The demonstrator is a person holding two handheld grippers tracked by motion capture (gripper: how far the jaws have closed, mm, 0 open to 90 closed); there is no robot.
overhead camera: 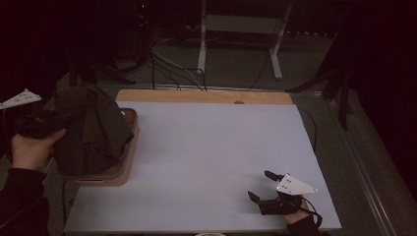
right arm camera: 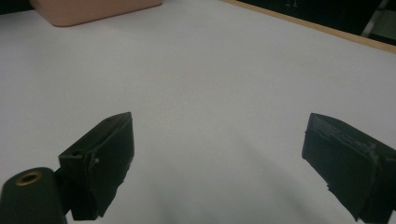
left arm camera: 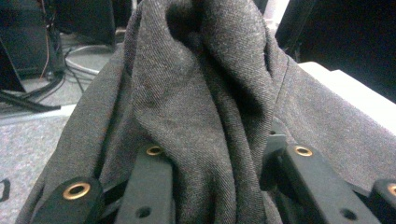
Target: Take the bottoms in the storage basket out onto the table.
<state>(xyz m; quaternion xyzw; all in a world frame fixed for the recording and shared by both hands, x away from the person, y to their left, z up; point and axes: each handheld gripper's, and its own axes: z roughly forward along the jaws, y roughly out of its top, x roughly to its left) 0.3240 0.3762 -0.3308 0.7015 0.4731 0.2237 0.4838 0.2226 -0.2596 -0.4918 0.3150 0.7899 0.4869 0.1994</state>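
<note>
Left gripper (left arm camera: 212, 154) is clamped on a bunched fold of the dark grey cloth (overhead camera: 91, 128), which hangs draped over the pink tray (overhead camera: 129, 164) at the table's (overhead camera: 216, 147) left edge; the cloth's lower end seems to rest in the tray, though the dim view leaves that unsure. Right gripper (overhead camera: 261, 186) rests at the near right of the table, jaws wide and empty.
</note>
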